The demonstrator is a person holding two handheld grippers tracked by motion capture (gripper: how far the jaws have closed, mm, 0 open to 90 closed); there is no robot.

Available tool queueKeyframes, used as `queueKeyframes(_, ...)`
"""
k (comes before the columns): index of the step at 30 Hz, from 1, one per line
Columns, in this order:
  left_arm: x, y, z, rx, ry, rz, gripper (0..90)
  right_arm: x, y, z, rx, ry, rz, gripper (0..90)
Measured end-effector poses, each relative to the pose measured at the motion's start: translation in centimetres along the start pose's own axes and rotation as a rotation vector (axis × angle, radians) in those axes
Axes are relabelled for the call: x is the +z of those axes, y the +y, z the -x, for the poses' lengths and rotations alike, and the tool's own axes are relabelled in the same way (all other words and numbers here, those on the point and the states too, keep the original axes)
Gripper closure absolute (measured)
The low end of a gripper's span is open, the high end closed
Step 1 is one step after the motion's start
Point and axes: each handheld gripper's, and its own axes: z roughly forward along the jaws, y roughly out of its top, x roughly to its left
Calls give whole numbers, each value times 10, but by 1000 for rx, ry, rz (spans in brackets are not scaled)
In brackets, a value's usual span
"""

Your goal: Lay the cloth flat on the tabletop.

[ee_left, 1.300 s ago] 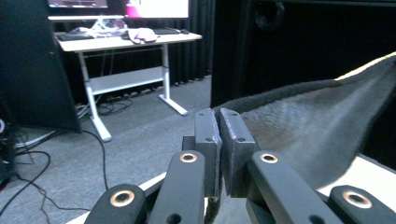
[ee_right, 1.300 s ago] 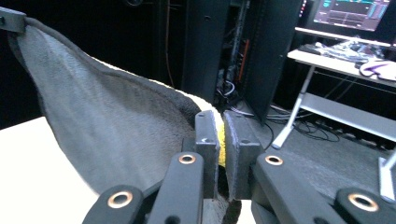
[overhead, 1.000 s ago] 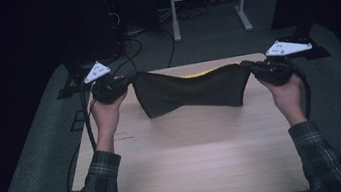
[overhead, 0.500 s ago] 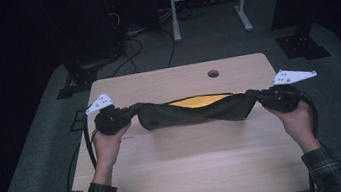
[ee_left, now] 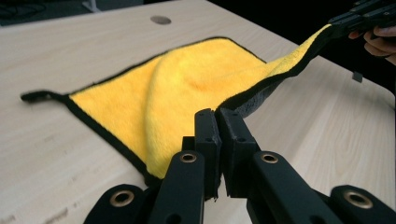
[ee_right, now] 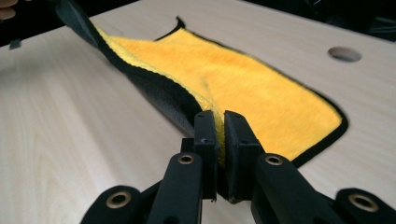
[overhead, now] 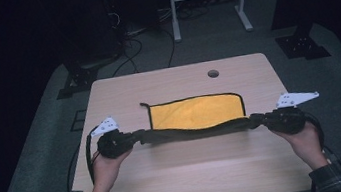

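Observation:
A yellow cloth [overhead: 196, 112] with a black border and dark grey underside lies partly spread on the light wooden table [overhead: 189, 174]. Its far half rests flat with the yellow face up; its near edge is lifted and stretched between both grippers. My left gripper [overhead: 136, 137] is shut on the cloth's near left corner [ee_left: 233, 105]. My right gripper [overhead: 255, 120] is shut on the near right corner [ee_right: 212, 105]. In the left gripper view the other gripper [ee_left: 359, 18] holds the far corner at the top right. A small hanging loop [overhead: 143, 105] sticks out at the far left corner.
A round cable hole [overhead: 213, 73] sits in the table's far right part. Beyond the table stand a white frame [overhead: 205, 0], black stands and cables on the dark floor. Bare wood lies between the cloth and the near edge.
Both grippers have come down and toward the person with the cloth. The cloth, first hanging with its dark side showing, now lies with its far half spread yellow side up on the table.

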Motion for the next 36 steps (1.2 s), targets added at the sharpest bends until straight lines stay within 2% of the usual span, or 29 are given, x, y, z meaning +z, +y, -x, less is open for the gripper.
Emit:
queueKeyframes(1, 0, -6, 2, -4, -7, -17, 859, 0, -5, -4, -5, 5, -20, 836)
queueKeyframes(6, 1, -18, 7, 3, -21, -58, 858, 0, -14, -9, -6, 19, -48, 836)
queueKeyframes(7, 1, -24, 9, 15, -33, -88, 858, 0, -19, -11, -9, 25, -69, 836)
queueKeyframes(8, 1, -24, 9, 15, -33, -88, 858, 0, -19, -11, -9, 25, -69, 836)
queueKeyframes(14, 5, -43, 19, 25, -65, -178, 858, -3, -34, -17, -6, 53, -106, 836)
queueKeyframes(19, 10, -60, 26, 22, -88, -259, 857, -3, -52, -24, -16, 61, -174, 835)
queueKeyframes(20, 10, -60, 26, 22, -88, -259, 857, -3, -52, -24, -16, 61, -174, 835)
queueKeyframes(21, 12, -65, 29, 25, -94, -285, 857, -2, -56, -27, -31, 62, -202, 835)
queueKeyframes(26, 12, -71, 32, 31, -100, -312, 857, -1, -62, -31, -43, 70, -235, 834)
queueKeyframes(29, 11, -74, 34, 26, -115, -323, 857, 0, -70, -33, -56, 86, -272, 832)
queueKeyframes(33, 11, -81, 39, 22, -135, -365, 857, 1, -75, -36, -69, 108, -303, 832)
queueKeyframes(36, 9, -83, 41, 22, -144, -371, 857, 0, -78, -39, -82, 120, -320, 831)
